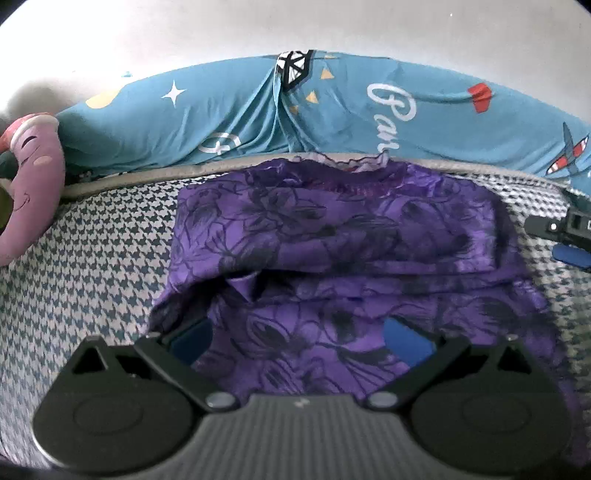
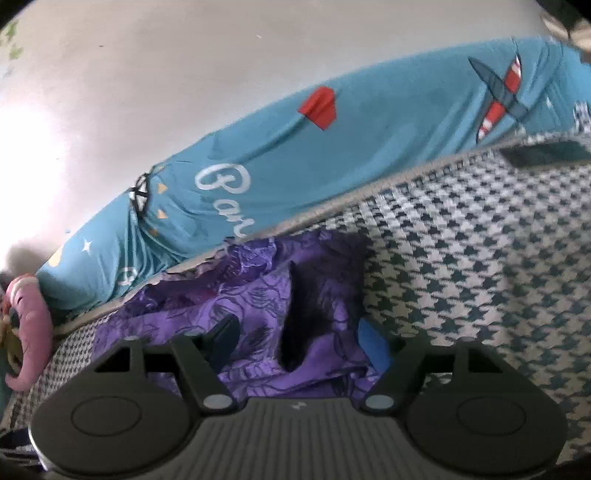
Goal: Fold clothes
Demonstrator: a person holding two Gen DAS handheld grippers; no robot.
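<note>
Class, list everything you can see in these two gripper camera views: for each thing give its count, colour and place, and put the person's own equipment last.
Purple floral-print garment: one, purple with dark flowers, partly folded on the houndstooth surface, below both grippers.
Houndstooth-patterned woven surface: one, white and dark teal, under the garment.
Teal printed bedsheet: one, teal with white lettering, stars and planes, behind the surface's grey edge.
Pink plush toy: one, pink and lilac, far left edge.
Pale wall: one, off-white, behind the bedsheet.
Left gripper: one, black with blue pads, open above the garment.
Right gripper: one, black with blue pads, open over the garment's right edge.
</note>
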